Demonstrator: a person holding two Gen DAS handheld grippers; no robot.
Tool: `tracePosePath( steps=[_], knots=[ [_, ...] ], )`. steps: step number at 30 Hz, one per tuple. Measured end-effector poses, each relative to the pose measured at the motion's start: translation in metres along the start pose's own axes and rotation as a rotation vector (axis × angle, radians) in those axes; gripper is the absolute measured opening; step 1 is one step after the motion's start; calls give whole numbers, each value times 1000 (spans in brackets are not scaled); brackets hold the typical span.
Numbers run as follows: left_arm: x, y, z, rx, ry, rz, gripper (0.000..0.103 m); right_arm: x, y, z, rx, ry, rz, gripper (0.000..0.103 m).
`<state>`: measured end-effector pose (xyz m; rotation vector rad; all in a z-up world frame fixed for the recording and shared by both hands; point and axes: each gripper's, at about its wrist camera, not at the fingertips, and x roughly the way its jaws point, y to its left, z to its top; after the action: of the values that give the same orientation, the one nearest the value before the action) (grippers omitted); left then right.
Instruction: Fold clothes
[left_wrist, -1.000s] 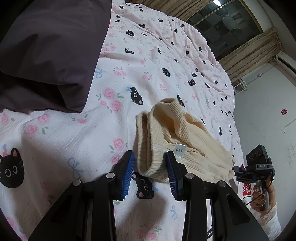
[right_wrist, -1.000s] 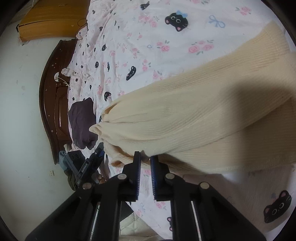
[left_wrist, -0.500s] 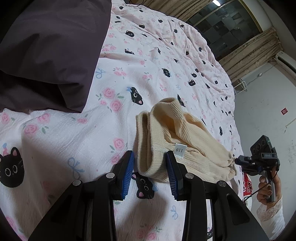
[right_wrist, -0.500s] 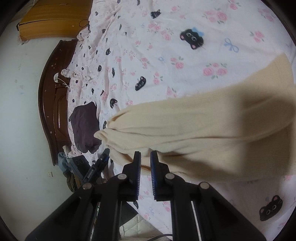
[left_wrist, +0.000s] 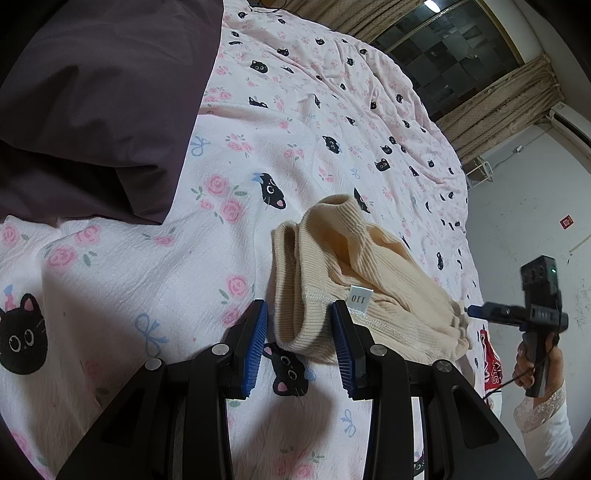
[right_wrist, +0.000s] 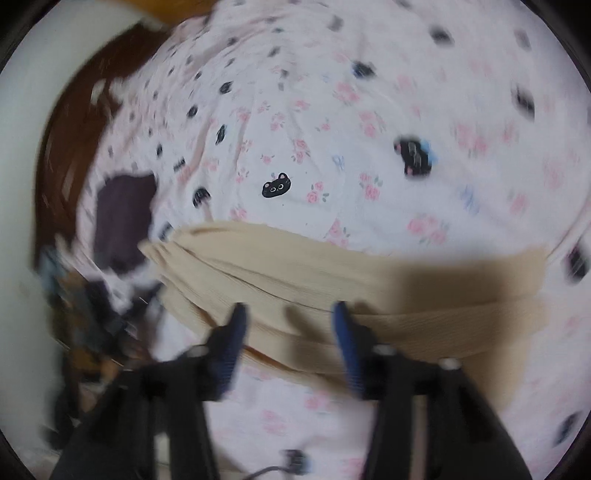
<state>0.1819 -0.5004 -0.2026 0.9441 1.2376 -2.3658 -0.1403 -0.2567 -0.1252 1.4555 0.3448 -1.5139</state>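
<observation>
A cream ribbed knit sweater (left_wrist: 354, 280) lay bunched lengthwise on the bed's pink sheet printed with black cats and roses (left_wrist: 122, 280), its turtleneck collar end nearest the left tongs (left_wrist: 298, 343). Those tongs stood wide open, one blue pad on each side of the collar's rolled edge, gripping nothing. At the far end, the right tongs (right_wrist: 290, 338) were also spread apart just above the sweater's hem (right_wrist: 332, 280), empty; that view was blurred, so I could not tell whether the pads touched the cloth. A dark purple folded cloth (left_wrist: 92, 107) sat well apart, up the bed. As I judged it, the garment lay gathered into a narrow band, neither flat nor neatly squared, so a fold seemed partway. Any further move would call for closing on an edge at each end together and keeping the cloth taut.
</observation>
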Motion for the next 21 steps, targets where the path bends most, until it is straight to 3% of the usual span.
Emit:
tracePosePath(
  steps=[5, 13, 17, 21],
  knots=[
    [0, 0, 0, -4, 0, -2, 31, -3, 33, -23, -274, 2, -149, 61],
    [-1, 0, 0, -12, -1, -9, 31, 19, 62, -45, -474, 28, -274, 56],
    [-1, 1, 1, -16, 0, -14, 31, 30, 75, -54, -570, 39, -340, 44],
    [-2, 1, 1, -19, 1, -17, 31, 30, 79, -53, -605, 28, -375, 44]
  ],
)
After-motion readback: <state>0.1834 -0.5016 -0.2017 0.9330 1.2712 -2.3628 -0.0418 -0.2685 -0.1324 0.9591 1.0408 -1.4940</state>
